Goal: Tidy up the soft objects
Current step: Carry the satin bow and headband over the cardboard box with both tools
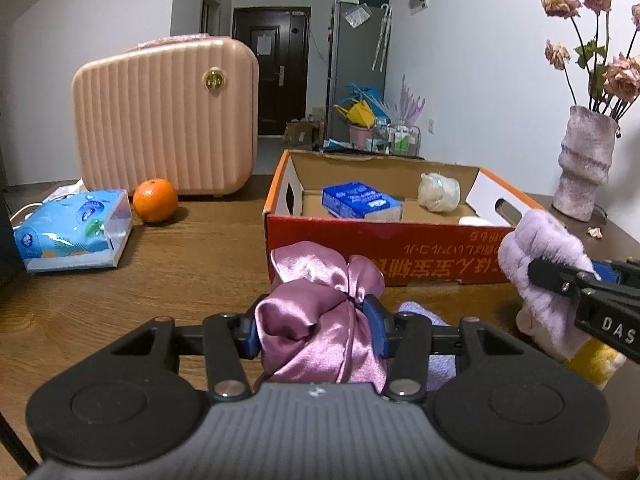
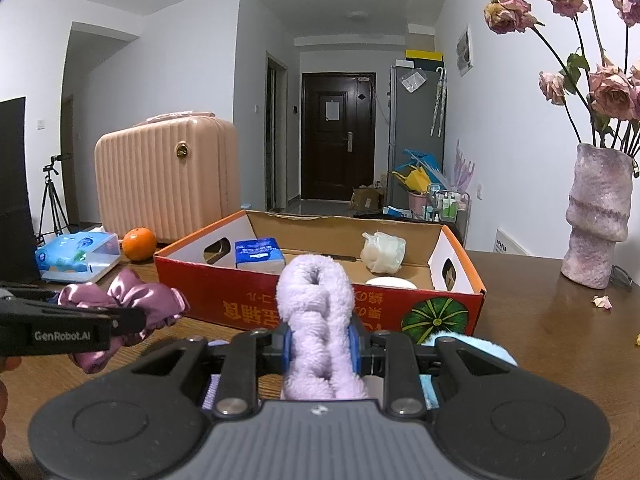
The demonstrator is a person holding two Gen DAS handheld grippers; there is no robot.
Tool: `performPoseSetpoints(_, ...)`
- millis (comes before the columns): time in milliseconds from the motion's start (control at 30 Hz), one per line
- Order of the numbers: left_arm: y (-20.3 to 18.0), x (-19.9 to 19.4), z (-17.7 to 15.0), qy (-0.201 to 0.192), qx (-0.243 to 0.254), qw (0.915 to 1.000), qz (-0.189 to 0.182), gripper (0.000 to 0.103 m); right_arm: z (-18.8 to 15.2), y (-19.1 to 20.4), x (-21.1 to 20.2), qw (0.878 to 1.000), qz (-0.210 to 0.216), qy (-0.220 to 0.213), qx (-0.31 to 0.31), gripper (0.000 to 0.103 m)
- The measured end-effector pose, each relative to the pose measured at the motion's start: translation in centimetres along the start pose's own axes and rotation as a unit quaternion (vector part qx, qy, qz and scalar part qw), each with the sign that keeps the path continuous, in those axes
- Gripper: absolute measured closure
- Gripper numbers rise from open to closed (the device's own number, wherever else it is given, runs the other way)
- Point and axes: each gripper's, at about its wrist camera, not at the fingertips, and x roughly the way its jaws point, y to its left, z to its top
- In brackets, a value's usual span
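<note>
Transport step: left hand-held gripper (image 1: 314, 330) pinching pink satin scrunchie (image 1: 320, 320), right hand-held gripper (image 2: 320, 346) clamped on lilac fuzzy headband (image 2: 316, 320), both just short of cardboard box (image 1: 384, 248); next likely lift over near wall, release inside.

At the left edge of the right wrist view, the left gripper (image 2: 132, 320) bears "GenRobot.AI" in white letters on its black side. At the right edge of the left wrist view, the right gripper (image 1: 560, 280) shows the white letters "DAS", cut off by the frame. The red cardboard box (image 2: 248, 300) carries upside-down orange characters along its front wall, not legible.
</note>
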Motion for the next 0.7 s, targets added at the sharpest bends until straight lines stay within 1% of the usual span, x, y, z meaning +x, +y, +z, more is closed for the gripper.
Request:
performPoseSetpoints(433,-1.5,-2.3,0.9,-0.041,-0.011,0.9991,-0.002,0.053,0.8,0.6,-1.3,1.0,0.007,-0.024,-0.004,0.078)
performPoseSetpoints(700,-3.0,-3.5,1.9,-0.067,-0.018,0.9976,-0.008,0.053,1.7,0.1,-2.1,0.999,0.008,-0.042,0.004,0.078)
